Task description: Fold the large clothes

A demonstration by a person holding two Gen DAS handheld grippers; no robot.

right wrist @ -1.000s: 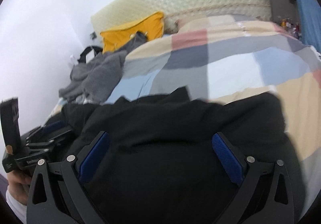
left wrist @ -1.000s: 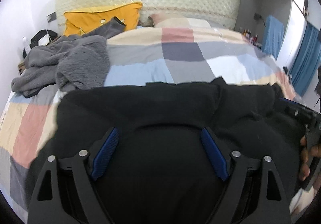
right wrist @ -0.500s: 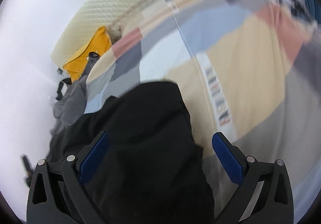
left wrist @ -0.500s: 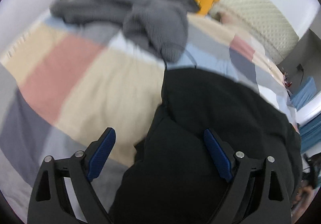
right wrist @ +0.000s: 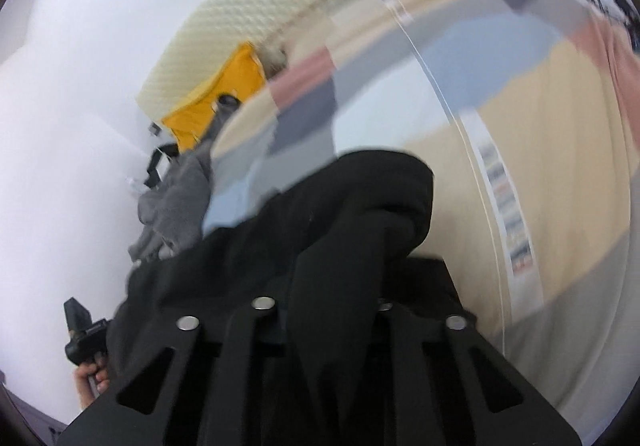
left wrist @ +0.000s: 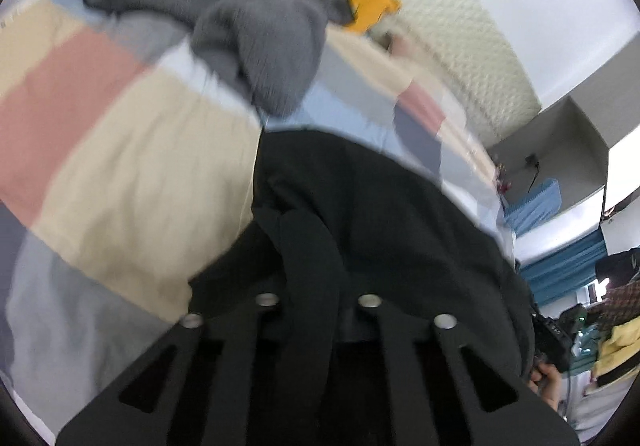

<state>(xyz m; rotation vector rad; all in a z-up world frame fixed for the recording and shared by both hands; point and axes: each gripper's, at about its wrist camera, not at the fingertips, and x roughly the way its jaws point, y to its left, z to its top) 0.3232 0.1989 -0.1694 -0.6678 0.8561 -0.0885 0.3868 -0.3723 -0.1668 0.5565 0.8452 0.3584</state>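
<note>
I have the left gripper and right gripper each clamped on a bunched edge of the black garment, which lies on the patchwork quilt below the grey heap, folding barely begun.

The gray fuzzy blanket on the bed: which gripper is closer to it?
Left. The left gripper, shut on the black garment, sits just below the gray blanket. The right gripper grips the garment's far side, the blanket well off to its left.
</note>
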